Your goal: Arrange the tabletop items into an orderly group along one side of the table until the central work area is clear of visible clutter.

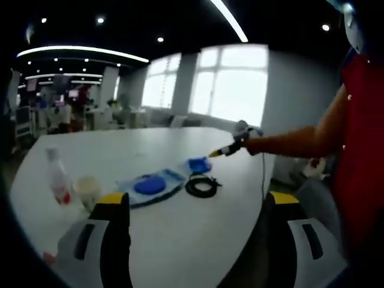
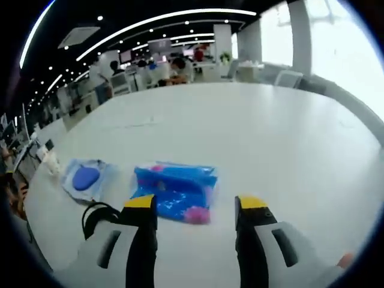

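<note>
The right gripper [image 2: 195,207] hangs over the table [image 2: 288,138] with its jaws spread wide and empty, the blue packet [image 2: 174,189] lying just ahead between them. The packet looks like thin crinkly plastic: light, soft, probably slippery, so a pinch on its near edge seems best. Beside it lie a pouch [image 2: 86,178] with a blue disc and a coiled black cable [image 2: 96,217], limp and likely to sag. The left gripper [image 1: 195,207] is open too, holding nothing, near a bottle [image 1: 57,177] and cup [image 1: 87,189]
</note>
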